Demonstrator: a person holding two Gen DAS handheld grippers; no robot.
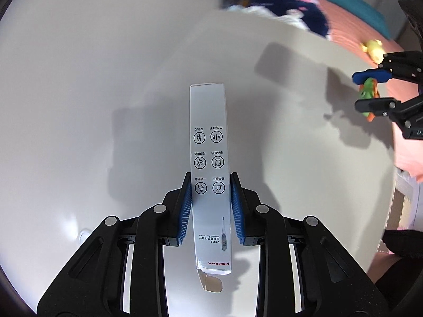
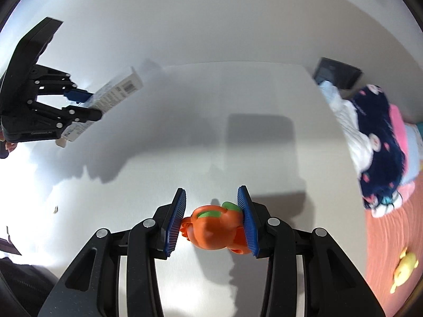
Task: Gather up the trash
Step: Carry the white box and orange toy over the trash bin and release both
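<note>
Left claw (image 1: 210, 206) clamps a long white box (image 1: 210, 174); right claw (image 2: 212, 216) clamps an orange and green toy (image 2: 215, 231). Both hang above a broad white table (image 2: 185, 132) marked by their shadows. Beyond its edge: orange bedding (image 2: 391, 237), a navy patterned garment (image 2: 380, 142), a small yellow toy (image 2: 404, 266).
</note>
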